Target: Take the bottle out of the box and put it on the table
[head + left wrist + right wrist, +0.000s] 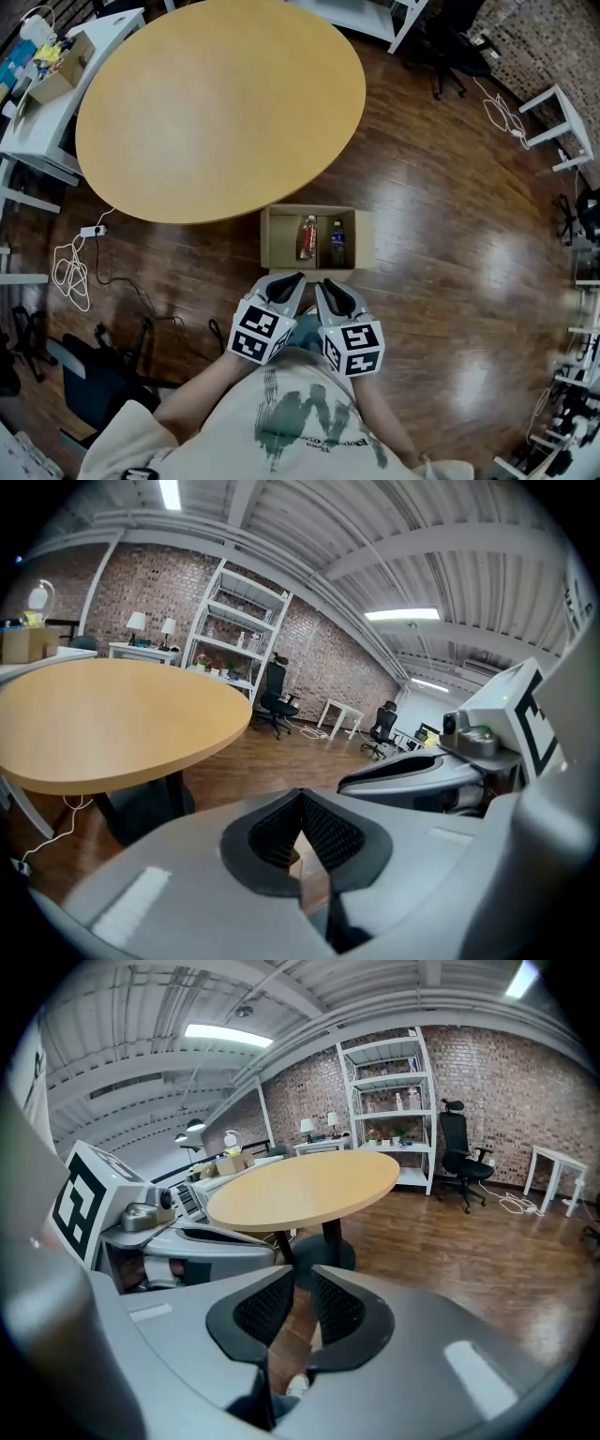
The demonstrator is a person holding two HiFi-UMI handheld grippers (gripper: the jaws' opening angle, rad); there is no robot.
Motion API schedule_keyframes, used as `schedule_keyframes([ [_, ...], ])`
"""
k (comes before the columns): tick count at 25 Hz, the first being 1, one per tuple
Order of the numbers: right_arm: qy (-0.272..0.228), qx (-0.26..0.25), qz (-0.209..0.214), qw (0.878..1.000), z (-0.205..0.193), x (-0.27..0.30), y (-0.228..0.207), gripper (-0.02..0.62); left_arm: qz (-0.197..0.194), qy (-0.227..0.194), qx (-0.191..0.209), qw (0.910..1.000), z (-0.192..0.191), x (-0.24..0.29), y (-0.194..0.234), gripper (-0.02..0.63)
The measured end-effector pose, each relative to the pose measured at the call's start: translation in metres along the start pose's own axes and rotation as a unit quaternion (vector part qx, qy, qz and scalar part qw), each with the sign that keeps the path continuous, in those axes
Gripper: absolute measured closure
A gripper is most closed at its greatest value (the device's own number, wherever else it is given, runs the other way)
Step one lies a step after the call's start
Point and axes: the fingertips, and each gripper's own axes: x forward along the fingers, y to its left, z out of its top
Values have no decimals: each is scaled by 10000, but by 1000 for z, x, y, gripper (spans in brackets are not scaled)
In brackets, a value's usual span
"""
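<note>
Plastic, we judge: the red-labelled bottle point(307, 237) and the green-labelled bottle point(337, 242) in the cardboard box point(279, 239) on the floor look light, smooth and slightly squashy, so we'd grip mid-body. Our left tool point(292, 278) is closed and our right tool point(328, 284) barely parted, both empty.

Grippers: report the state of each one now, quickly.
Left gripper: shut, jaw tips together, nothing between them.
Right gripper: open by a narrow gap, holding nothing.
</note>
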Motion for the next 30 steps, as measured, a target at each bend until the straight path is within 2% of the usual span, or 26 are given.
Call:
schedule_keyframes([
  [8,119,350,76,9993,6,44,-34,537,328,243,-326,9986,-13,30,24,606],
  [15,374,674,214,9968,0,100,-95,537,612,478,-540,9955,-10,96,47,606],
  [21,575,804,148,9950,-28,144,-149,538,1132,406,-1089,9867,-20,154,77,606],
  [27,828,924,172,9921,-67,203,-186,538,1299,369,-1050,9853,-41,211,105,606],
  [30,1068,917,206,9898,-98,236,-201,537,1298,398,-1100,9846,-65,233,120,606],
])
